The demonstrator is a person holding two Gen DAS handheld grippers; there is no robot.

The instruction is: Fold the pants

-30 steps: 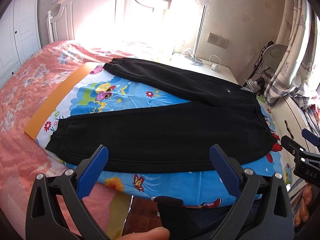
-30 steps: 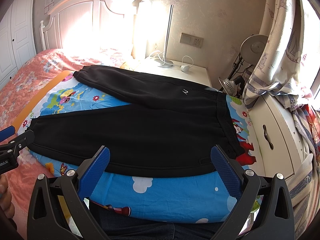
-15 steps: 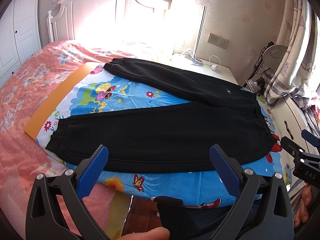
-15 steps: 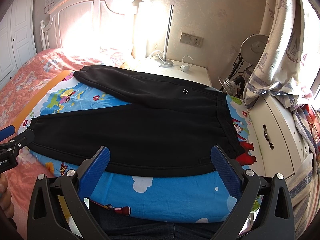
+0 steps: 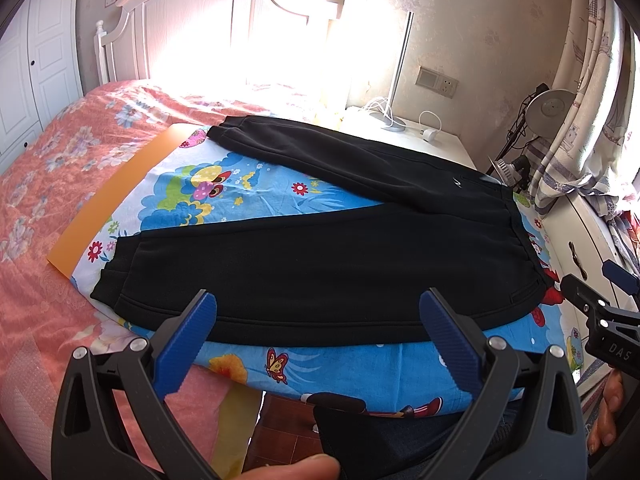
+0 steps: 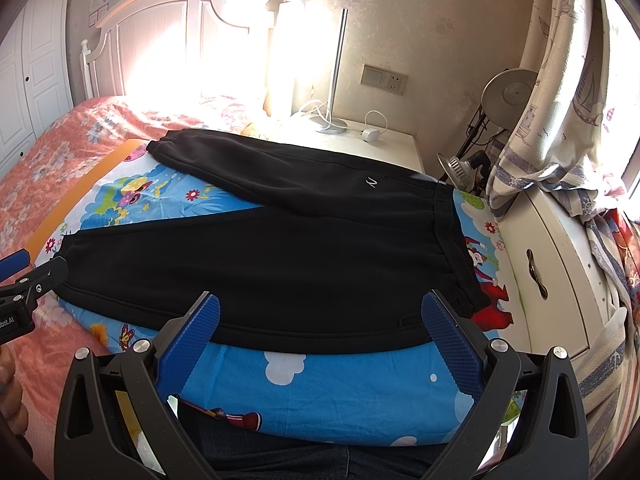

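Observation:
Black pants (image 5: 320, 268) lie flat on a blue cartoon-print sheet (image 5: 248, 196) on the bed, legs spread in a V toward the left, waistband at the right. They also show in the right wrist view (image 6: 288, 264). My left gripper (image 5: 318, 320) is open and empty, held above the near edge of the near leg. My right gripper (image 6: 320, 320) is open and empty, above the near edge close to the waistband. Each gripper shows at the edge of the other's view: the right gripper (image 5: 600, 312), the left gripper (image 6: 28, 280).
An orange board (image 5: 112, 196) lies under the sheet on the pink floral bedspread (image 5: 48, 168). A white nightstand (image 6: 360, 140) with a lamp and cables stands behind. A white cabinet (image 6: 548, 264), desk lamp and curtain are at the right. My knees are below the sheet's front edge.

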